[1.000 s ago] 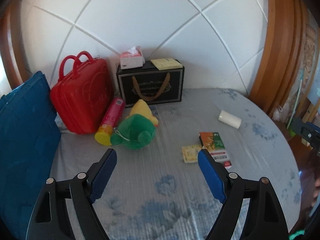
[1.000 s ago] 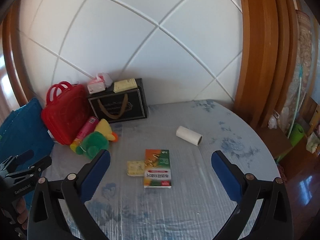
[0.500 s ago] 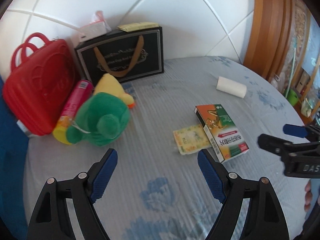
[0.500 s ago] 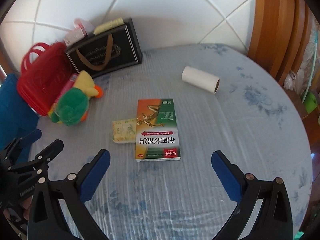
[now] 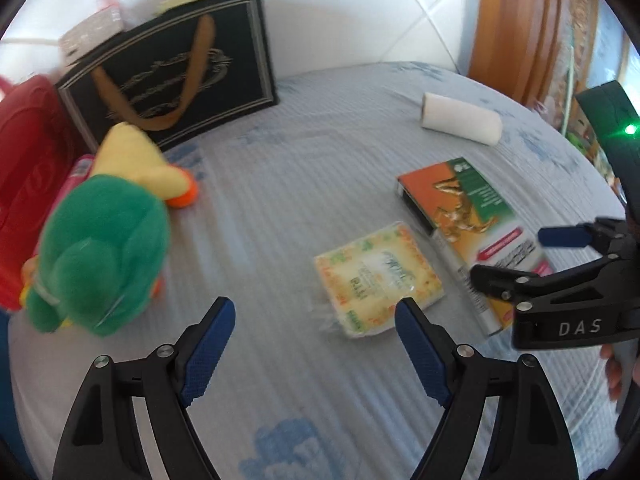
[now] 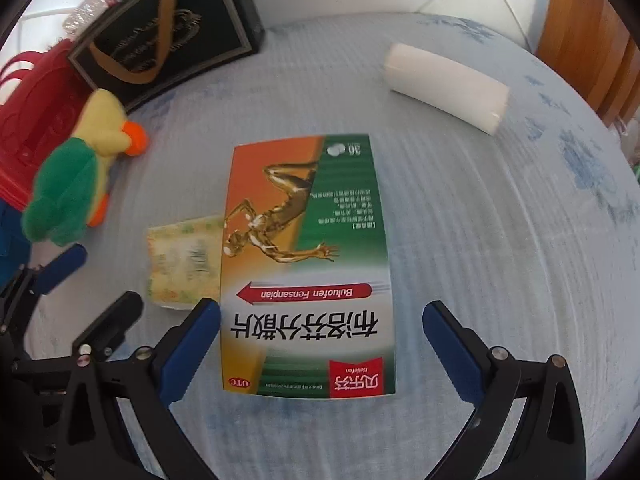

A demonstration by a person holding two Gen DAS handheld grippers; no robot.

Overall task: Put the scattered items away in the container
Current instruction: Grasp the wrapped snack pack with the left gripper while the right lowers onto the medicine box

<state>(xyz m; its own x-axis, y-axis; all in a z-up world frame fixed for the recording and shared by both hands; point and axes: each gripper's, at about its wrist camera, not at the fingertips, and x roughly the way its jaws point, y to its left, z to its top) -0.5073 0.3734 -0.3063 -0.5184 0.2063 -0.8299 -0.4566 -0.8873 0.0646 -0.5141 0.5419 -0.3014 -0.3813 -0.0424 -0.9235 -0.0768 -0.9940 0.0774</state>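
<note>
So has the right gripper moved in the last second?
Yes. The right gripper has dropped toward the medicine box, which now looks far bigger between its open jaws.

An orange-green medicine box (image 6: 306, 268) lies flat at frame centre, a yellowish tissue packet (image 6: 184, 264) touching its left edge; a white roll (image 6: 444, 88) lies upper right, a green-yellow plush duck (image 6: 76, 184) at left.

One medicine box (image 6: 308, 264) at centre, one yellow packet (image 6: 184, 264) at nine o'clock of it, one white roll (image 6: 444, 88) at one o'clock. One plush duck (image 5: 108, 248), one black gift bag (image 5: 172, 76), one red case (image 5: 28, 184), two grippers.
</note>
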